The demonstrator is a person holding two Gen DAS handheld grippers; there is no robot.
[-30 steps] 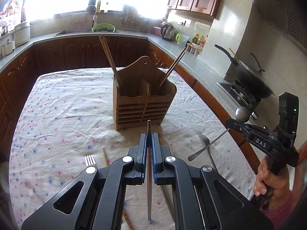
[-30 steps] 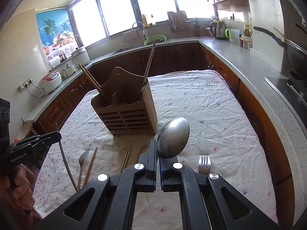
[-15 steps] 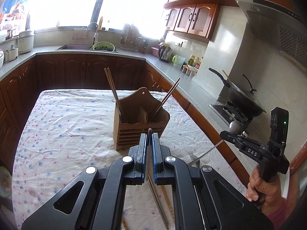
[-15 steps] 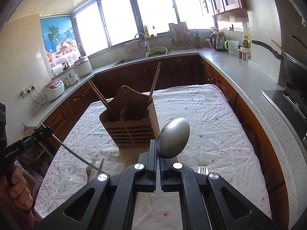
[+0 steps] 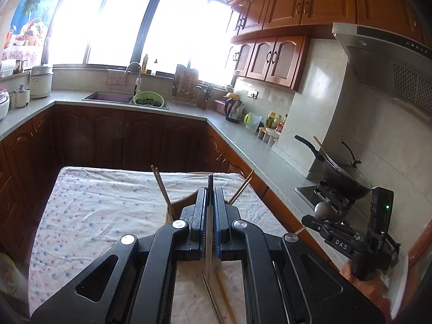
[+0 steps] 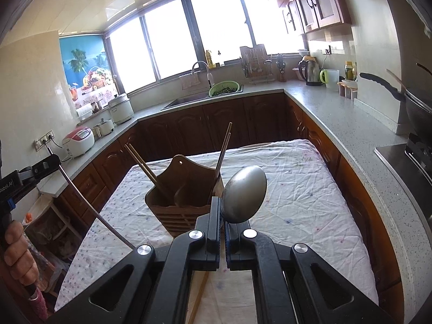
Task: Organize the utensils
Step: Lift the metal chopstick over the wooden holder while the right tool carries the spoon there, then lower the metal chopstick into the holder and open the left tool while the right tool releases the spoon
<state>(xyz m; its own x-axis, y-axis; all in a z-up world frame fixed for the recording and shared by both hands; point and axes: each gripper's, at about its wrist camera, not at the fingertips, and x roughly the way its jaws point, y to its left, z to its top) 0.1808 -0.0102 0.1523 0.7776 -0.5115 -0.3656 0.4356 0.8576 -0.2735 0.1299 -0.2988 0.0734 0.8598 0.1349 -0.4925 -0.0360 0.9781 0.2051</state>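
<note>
My left gripper [image 5: 209,197] is shut on a thin metal utensil handle [image 5: 210,186] that hangs down below the jaws; its head is hidden. From the right wrist view this gripper [image 6: 51,162] is at the far left with the handle [image 6: 94,210] slanting down. My right gripper [image 6: 222,210] is shut on a metal spoon [image 6: 244,195], bowl up. In the left wrist view it [image 5: 321,220] is at the right. The wooden utensil holder [image 6: 183,202] stands on the table with chopsticks [image 6: 222,154] in it; my left gripper hides most of it in the left wrist view.
The table has a white dotted cloth [image 6: 297,189]. Loose chopsticks [image 5: 224,297] lie on it under my left gripper. A counter with a wok [image 5: 343,178] on a stove runs along the right. A sink [image 6: 205,98] is at the back.
Both grippers have risen well above the table with their utensils. The holder now sits lower in both views, and the forks on the cloth have dropped out of sight.
</note>
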